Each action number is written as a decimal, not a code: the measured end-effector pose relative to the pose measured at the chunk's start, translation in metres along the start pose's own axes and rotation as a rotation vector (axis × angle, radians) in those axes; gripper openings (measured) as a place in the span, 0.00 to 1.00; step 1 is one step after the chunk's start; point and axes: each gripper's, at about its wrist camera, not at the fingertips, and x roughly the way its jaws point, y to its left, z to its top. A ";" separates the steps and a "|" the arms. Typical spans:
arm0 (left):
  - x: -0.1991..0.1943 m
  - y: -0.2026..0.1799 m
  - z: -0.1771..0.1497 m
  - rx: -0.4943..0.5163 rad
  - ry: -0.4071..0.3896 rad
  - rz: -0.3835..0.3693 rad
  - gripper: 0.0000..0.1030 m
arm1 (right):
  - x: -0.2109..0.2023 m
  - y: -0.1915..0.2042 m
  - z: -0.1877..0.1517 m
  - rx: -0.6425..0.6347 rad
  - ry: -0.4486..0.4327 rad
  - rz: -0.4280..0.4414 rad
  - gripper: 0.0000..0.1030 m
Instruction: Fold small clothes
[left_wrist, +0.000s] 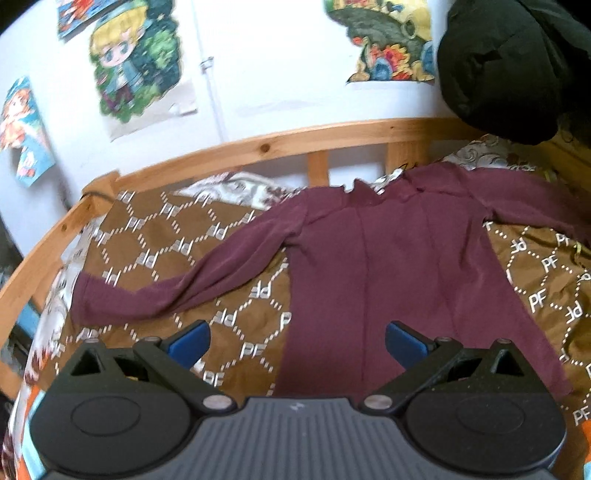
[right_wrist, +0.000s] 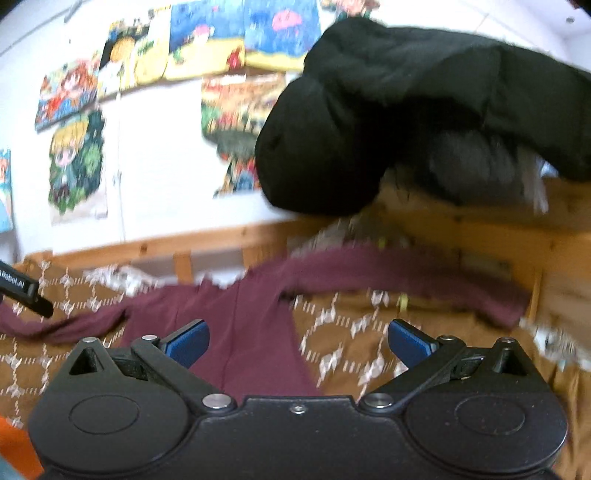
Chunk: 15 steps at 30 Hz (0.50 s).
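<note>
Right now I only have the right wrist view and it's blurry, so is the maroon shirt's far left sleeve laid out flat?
Observer: Yes. In the left wrist view the left sleeve lies stretched out over the brown PF-patterned blanket, cuff near the bed's edge.
Operator: Is the left tool holding anything?
Observer: No. The left tool is open, hovering over the maroon shirt near its hem.
Operator: Are there creases on the body?
Observer: Two faint lengthwise crease lines run down it; otherwise it lies flat.
</note>
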 end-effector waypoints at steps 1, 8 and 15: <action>0.002 -0.003 0.004 0.012 -0.006 -0.006 1.00 | 0.003 -0.005 0.004 0.002 -0.013 -0.004 1.00; 0.047 -0.022 0.002 0.031 -0.052 -0.087 1.00 | 0.035 -0.058 0.025 0.095 0.016 -0.121 1.00; 0.128 -0.051 -0.035 0.091 0.007 -0.180 1.00 | 0.100 -0.110 0.036 0.238 0.181 -0.357 1.00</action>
